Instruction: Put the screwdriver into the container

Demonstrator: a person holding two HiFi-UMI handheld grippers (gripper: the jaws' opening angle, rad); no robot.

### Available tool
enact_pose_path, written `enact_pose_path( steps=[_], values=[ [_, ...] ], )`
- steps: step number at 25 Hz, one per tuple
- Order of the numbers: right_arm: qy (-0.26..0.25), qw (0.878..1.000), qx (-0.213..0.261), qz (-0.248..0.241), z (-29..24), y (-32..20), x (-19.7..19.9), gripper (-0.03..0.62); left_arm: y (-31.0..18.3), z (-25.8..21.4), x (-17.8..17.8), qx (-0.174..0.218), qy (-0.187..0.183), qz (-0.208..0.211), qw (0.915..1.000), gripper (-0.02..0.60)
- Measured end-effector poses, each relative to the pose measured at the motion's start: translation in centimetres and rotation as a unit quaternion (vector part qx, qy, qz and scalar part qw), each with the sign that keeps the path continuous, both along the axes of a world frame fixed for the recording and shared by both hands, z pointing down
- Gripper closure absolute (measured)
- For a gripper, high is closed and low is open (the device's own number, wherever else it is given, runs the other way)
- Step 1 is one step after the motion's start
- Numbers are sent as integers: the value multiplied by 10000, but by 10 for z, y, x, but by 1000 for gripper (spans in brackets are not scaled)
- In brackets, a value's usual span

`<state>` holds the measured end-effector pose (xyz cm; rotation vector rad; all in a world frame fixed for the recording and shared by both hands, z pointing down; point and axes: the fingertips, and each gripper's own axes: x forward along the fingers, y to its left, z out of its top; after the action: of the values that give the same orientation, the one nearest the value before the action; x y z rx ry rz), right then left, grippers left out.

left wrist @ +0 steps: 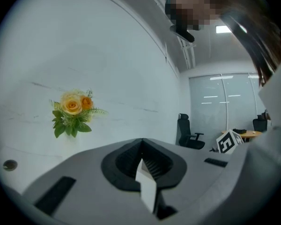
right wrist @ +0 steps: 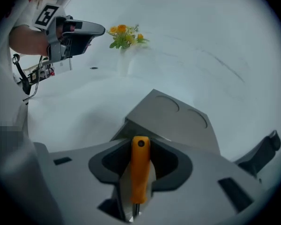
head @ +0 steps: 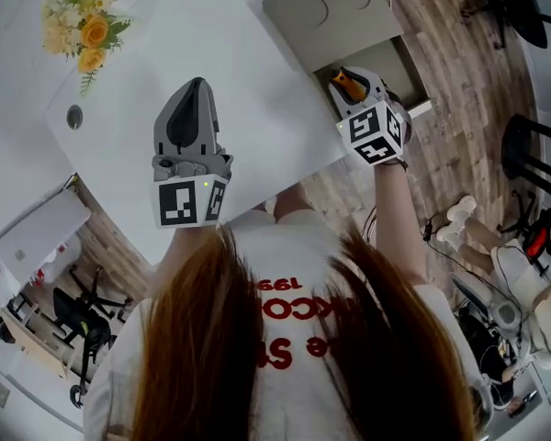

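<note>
Two grippers up, but only the right gripper is loaded, its jaws clamped on the orange handle of the screwdriver. The handle lies along the jaws, butt end forward and shaft back toward me. The grey container sits just beyond and below the tips, at the far right edge of the table, so the right hand is the nearer one. The left gripper, jaws together on nothing, hangs well off to the left, toward the flowers. My own gripper hides the container's opening in the right gripper view. Shaft tip too dark to make out.
</note>
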<state>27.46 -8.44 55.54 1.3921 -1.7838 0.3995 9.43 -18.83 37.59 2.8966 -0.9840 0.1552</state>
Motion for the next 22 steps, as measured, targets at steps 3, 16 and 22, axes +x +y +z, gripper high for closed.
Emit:
enact_pose_path(
  steps=[3, 16, 22],
  values=[
    [-226, 9995, -230, 39, 9, -1, -1, 465, 3, -1, -5, -7, -51, -65, 10000, 574],
    [-1361, 9881, 405, 593, -25, -14, 8, 487, -7, -5, -8, 36, -56, -321, 9995, 574],
    [-1383, 9659, 1896, 1092, -98, -27, 24, 589, -17, -16, -7, 198, 52, -422, 9989, 574]
  ],
)
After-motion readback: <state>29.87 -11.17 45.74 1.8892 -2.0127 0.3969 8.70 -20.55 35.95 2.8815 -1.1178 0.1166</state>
